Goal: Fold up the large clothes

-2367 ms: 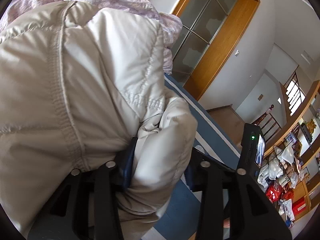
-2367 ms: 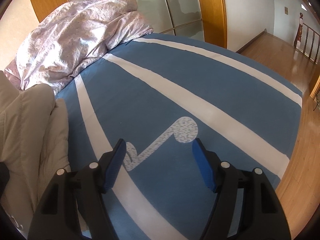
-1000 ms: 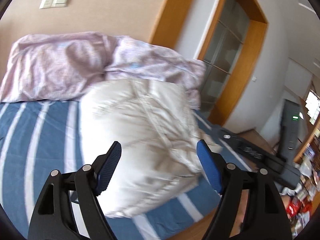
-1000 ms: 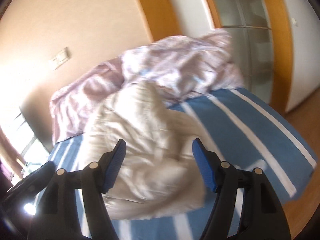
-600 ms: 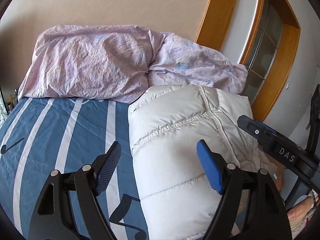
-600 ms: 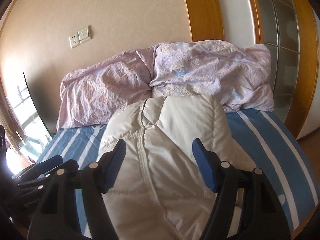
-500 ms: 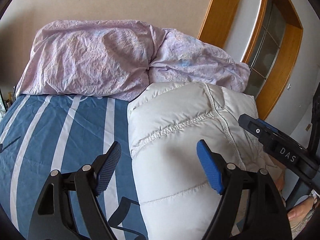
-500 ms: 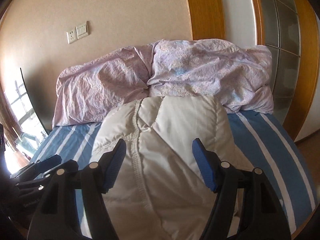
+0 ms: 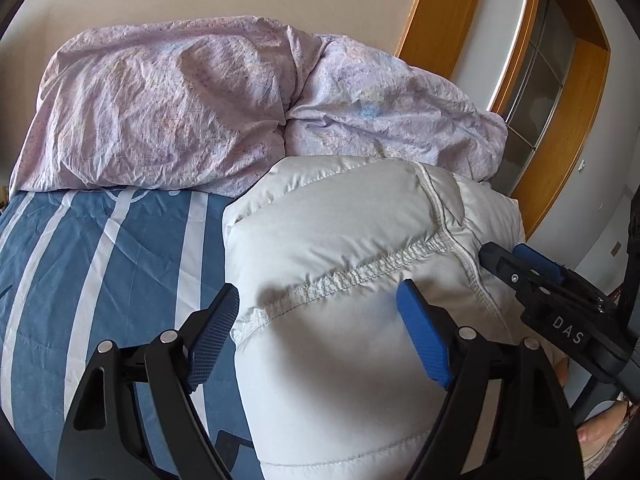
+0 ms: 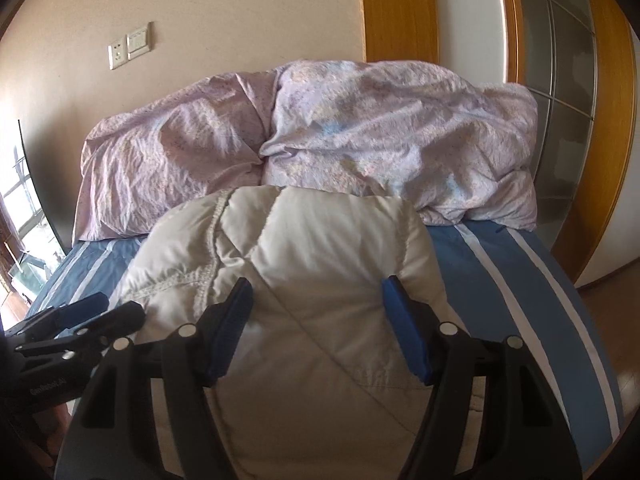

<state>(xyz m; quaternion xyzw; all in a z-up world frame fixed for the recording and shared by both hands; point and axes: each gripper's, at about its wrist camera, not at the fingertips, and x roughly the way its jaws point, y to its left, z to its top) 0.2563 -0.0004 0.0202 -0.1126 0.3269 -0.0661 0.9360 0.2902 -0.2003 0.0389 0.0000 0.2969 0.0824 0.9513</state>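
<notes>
A white quilted puffer jacket (image 9: pixel 360 280) lies folded in a bulky bundle on the blue striped bed (image 9: pixel 100 260); it also shows in the right wrist view (image 10: pixel 312 288). My left gripper (image 9: pixel 320 320) is open and empty, held over the jacket's near left edge. My right gripper (image 10: pixel 316 316) is open and empty, held over the jacket's near end. Each gripper shows in the other's view: the right one (image 9: pixel 520 264) at the jacket's right side, the left one (image 10: pixel 80 312) at its left side.
A crumpled lilac duvet (image 9: pixel 240 112) is piled against the wall behind the jacket, and shows in the right wrist view (image 10: pixel 360 128) too. A wooden door frame with glass panels (image 9: pixel 560 100) stands right of the bed. The bed's right edge (image 10: pixel 580 340) drops to a wood floor.
The left gripper let go of the jacket, which now lies folded on the bed. Both grippers drew back and turned toward the headboard, then crept slightly closer to the jacket.
</notes>
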